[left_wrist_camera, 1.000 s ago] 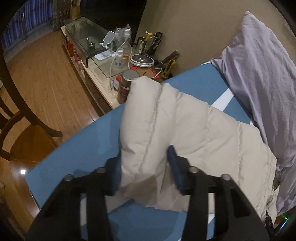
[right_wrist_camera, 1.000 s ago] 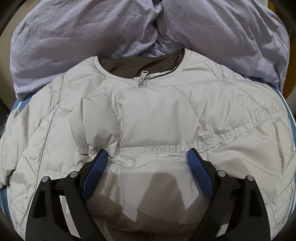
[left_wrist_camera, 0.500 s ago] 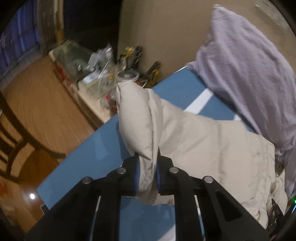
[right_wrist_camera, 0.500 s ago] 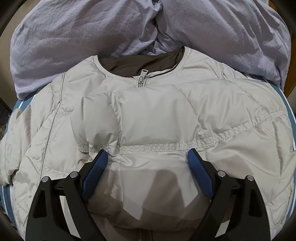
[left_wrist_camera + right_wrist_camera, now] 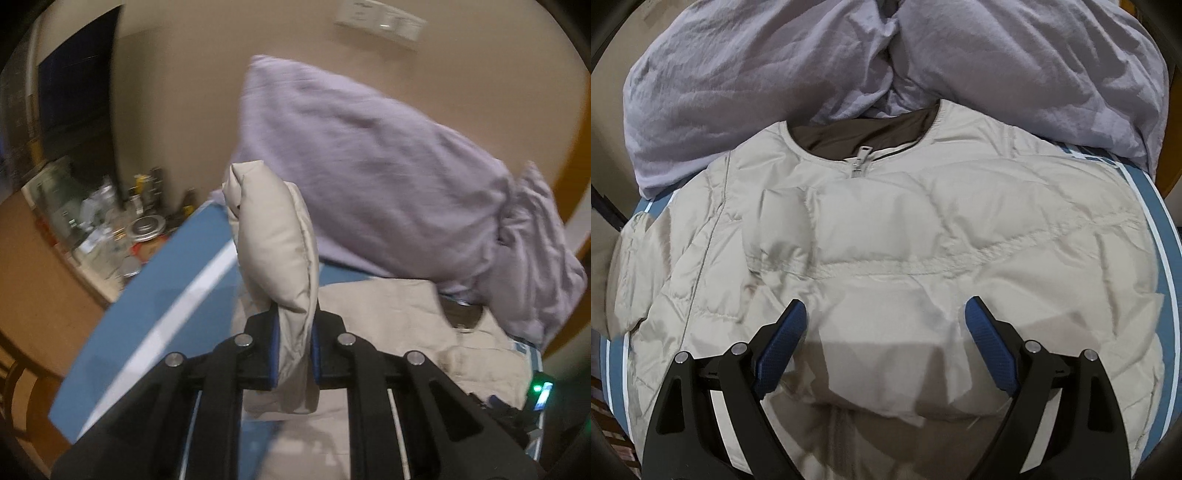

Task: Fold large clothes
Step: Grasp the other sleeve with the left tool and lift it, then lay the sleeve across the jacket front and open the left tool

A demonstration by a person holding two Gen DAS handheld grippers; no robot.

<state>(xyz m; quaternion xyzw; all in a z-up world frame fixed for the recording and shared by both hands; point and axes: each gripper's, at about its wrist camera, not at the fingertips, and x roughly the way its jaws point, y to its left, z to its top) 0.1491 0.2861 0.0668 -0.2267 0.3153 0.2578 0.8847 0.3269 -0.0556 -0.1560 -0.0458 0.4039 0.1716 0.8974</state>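
Left gripper (image 5: 293, 354) is clamping the puffy beige quilted jacket's (image 5: 886, 229) sleeve (image 5: 275, 236), right gripper (image 5: 886, 343) hovering spread and empty; sleeve should be going flat across the chest, no bunching.

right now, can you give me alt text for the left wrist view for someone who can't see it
The left gripper is shut on a puffy beige jacket sleeve, lifting it upright above a blue bed cover. The rest of the jacket lies flat to the right, with a lilac pillow behind it against a tan wall. A blurred, cluttered side table sits at left.
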